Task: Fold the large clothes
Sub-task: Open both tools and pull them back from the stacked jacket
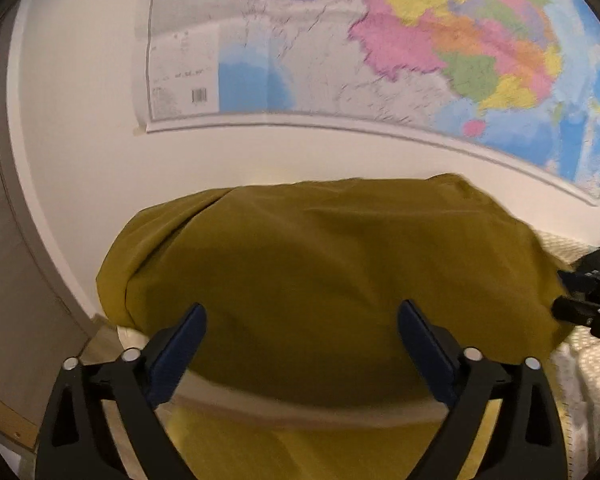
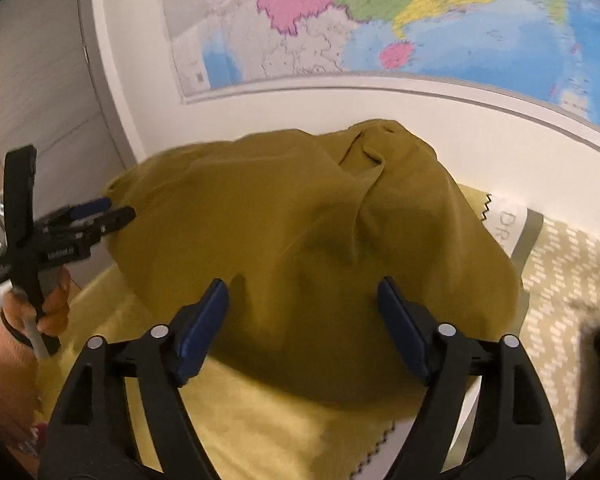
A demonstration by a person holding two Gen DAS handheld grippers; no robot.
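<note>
An olive-yellow garment (image 1: 324, 280) lies folded in a rounded heap against the white wall, with a raised crease at its far right (image 2: 364, 168). My left gripper (image 1: 302, 310) stands open just above the garment's near left part, nothing between its blue pads (image 1: 180, 356). My right gripper (image 2: 303, 283) is open too, over the near right part, its pads (image 2: 404, 328) apart from the cloth. In the right wrist view the left gripper (image 2: 120, 208) is side-on at the garment's left edge, held by a hand (image 2: 48, 308). The left wrist view catches the right gripper (image 1: 568, 292) at the garment's right edge.
A lighter yellow cloth (image 2: 260, 420) with a zigzag edge lies under the garment. Patterned cream bedding (image 2: 572, 272) spreads to the right. A large coloured map (image 1: 380, 60) hangs on the wall behind. A grey door panel (image 2: 32, 100) stands at the left.
</note>
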